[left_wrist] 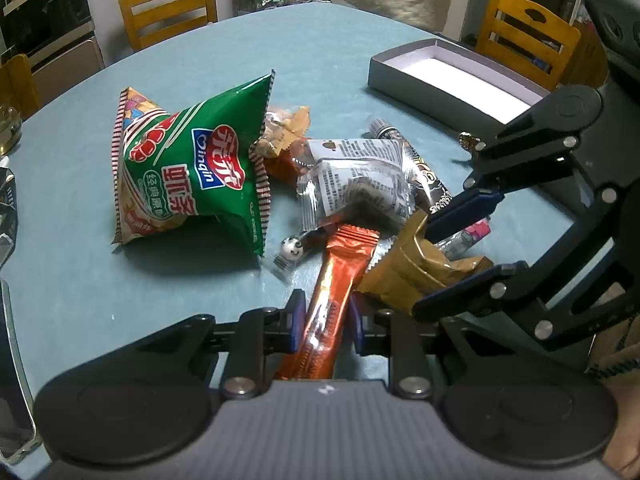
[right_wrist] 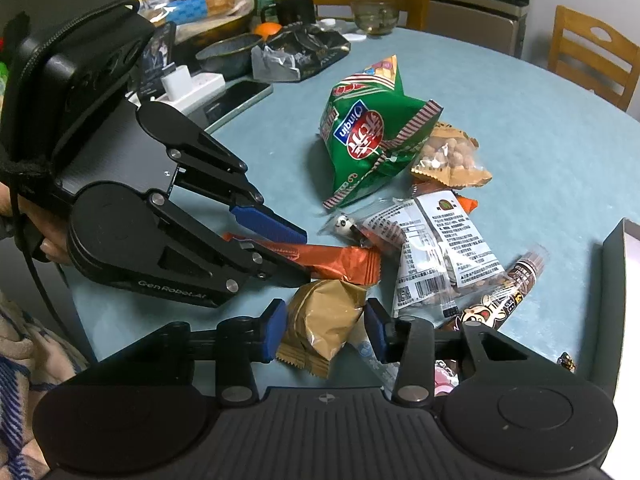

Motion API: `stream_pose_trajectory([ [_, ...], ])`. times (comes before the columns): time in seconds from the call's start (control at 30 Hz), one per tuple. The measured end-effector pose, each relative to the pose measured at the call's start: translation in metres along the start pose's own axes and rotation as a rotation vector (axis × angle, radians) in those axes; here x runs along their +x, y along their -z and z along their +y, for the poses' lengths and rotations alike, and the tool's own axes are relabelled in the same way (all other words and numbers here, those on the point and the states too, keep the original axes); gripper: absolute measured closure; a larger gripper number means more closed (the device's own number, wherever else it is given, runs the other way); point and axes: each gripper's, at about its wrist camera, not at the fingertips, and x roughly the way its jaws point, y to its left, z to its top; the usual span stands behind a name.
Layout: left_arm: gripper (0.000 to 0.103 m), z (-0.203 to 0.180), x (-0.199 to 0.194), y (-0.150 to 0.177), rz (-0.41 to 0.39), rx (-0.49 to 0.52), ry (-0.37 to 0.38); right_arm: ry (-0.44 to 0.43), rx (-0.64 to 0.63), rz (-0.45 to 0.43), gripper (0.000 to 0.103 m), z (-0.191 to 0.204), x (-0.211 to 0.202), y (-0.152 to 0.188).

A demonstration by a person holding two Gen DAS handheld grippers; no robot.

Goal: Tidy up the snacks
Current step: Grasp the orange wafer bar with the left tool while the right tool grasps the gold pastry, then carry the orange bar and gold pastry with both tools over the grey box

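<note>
A pile of snacks lies on the teal table (left_wrist: 320, 40). My left gripper (left_wrist: 326, 312) is shut on an orange snack bar (left_wrist: 340, 256), its blue pads pressing both sides of the bar's near end. My right gripper (right_wrist: 326, 320) is shut on a gold wrapped packet (right_wrist: 320, 316). In the left wrist view the right gripper (left_wrist: 426, 266) comes in from the right, clamped on the gold packet (left_wrist: 404, 268). In the right wrist view the left gripper (right_wrist: 302, 256) grips the orange bar (right_wrist: 344, 262). A green chip bag (left_wrist: 192, 176) stands behind them.
An open grey box (left_wrist: 420, 90) with a white inside sits at the table's far right. A peanut packet (right_wrist: 448, 156), clear printed packets (right_wrist: 444, 248), a panda candy (right_wrist: 343, 224) and a brown stick (right_wrist: 500, 300) lie in the pile. A phone (right_wrist: 236, 98), bowls and cups crowd the far left; wooden chairs (left_wrist: 168, 4) ring the table.
</note>
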Motion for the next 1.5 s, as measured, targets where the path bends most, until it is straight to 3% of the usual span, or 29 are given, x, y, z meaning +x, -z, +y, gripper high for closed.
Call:
stream_pose_trajectory([
  [0.33,0.085,-0.007,0.000,0.004,-0.016,0.008,-0.031,-0.026,0.004,0.025,0.055,0.001,0.013,-0.004],
  [0.47,0.086,-0.011,0.001,0.004,-0.018,0.002,-0.053,-0.041,0.011,0.015,0.061,0.000,0.011,-0.003],
  [0.8,0.086,0.000,-0.015,-0.003,-0.047,-0.077,-0.043,-0.061,0.111,-0.043,0.071,-0.017,-0.007,-0.001],
  [1.13,0.087,-0.004,-0.038,-0.025,-0.093,-0.105,-0.038,-0.081,0.248,-0.114,0.072,-0.043,-0.033,0.001],
  [1.5,0.087,-0.020,-0.044,-0.044,-0.116,-0.099,-0.007,-0.045,0.299,-0.197,0.072,-0.059,-0.062,0.000],
])
